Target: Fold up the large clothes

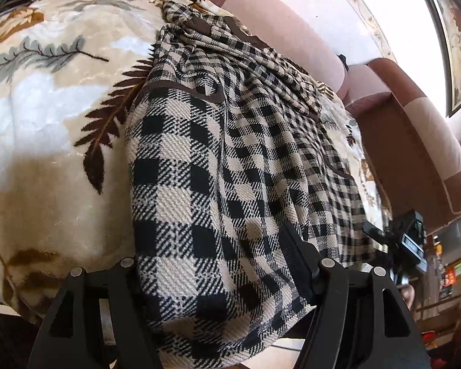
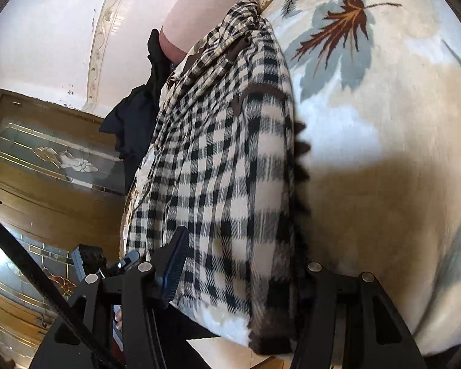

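Note:
A black-and-cream checked garment with brown trim [image 1: 224,153] lies folded lengthwise on a leaf-patterned blanket [image 1: 46,98]. My left gripper [image 1: 218,279] has its jaws wide apart around the near edge of the garment; one finger [image 1: 298,264] shows on top of the cloth, the other is hidden under it. In the right wrist view the same garment [image 2: 224,166] lies on the blanket [image 2: 384,123]. My right gripper [image 2: 239,264] also straddles the garment's near edge, jaws wide apart, its left finger pad [image 2: 175,264] beside the cloth.
A pink and brown sofa back [image 1: 415,141] runs behind the blanket. The other gripper's body [image 1: 408,240] shows at the garment's right edge. A dark cloth [image 2: 138,117] hangs near the sofa. A wooden cabinet with glass doors [image 2: 52,160] stands to the left.

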`<state>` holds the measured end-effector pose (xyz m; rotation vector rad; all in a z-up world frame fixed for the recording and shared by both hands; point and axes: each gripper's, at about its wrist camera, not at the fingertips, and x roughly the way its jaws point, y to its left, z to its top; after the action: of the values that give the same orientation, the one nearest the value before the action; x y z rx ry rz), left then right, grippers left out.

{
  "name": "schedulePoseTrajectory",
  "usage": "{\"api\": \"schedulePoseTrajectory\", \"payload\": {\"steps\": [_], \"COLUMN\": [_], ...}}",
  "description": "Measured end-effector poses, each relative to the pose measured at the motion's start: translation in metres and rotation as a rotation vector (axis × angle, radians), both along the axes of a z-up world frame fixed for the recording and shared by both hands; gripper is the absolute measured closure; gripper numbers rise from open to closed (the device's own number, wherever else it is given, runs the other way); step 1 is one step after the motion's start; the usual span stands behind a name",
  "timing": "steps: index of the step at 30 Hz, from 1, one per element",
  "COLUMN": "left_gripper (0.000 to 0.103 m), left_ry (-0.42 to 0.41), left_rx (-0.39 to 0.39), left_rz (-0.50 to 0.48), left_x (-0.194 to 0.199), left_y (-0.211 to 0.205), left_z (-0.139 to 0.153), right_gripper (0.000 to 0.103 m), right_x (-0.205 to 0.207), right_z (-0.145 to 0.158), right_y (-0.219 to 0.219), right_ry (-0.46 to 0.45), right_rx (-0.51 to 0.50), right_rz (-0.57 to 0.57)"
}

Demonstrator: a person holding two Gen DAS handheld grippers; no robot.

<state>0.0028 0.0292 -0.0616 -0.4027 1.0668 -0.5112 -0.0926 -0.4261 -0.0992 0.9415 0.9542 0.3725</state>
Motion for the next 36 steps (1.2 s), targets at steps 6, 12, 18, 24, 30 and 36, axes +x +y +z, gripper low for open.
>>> {"api": "schedulePoseTrajectory", "payload": {"steps": [6,12,18,24,30,36], "left_gripper": [0.049,0.095,0.096,0.096,0.096,0.096], "left_ry": [-0.017,-0.005,-0.067,-0.014,0.015,-0.081], "left_rx": [0.1,0.189,0.161,0.095,0.067,0.06], "left_rz": [0.056,0.104,0.113,0.101,0.099,0.038], "left_x": [-0.011,-0.012,-0.046,-0.085,-0.098,-0.055], "left_y": [-0.012,-0.013,-0.008,0.023,0.04,0.019], "left_z": [0.001,0.017,0.048,0.043,0.04,0.087], "right_gripper": [0.069,0.092,0.094,0.094,0.094,0.094], "right_x": [-0.016,-0.024,-0.05,-0.097,-0.12,-0.065], "right_z": [0.0,0.009,0.043,0.052,0.043,0.101], "right_y": [0.008,0.003,0.005,0.016,0.022,0.019], "right_ry": [0.015,0.042,-0.049,-0.063,-0.013,-0.112], "right_rx": [-0.051,-0.146,-0.12,-0.146,-0.212,-0.264], "right_rz": [-0.036,-0.071,-0.072,-0.006,0.035,0.035]}}
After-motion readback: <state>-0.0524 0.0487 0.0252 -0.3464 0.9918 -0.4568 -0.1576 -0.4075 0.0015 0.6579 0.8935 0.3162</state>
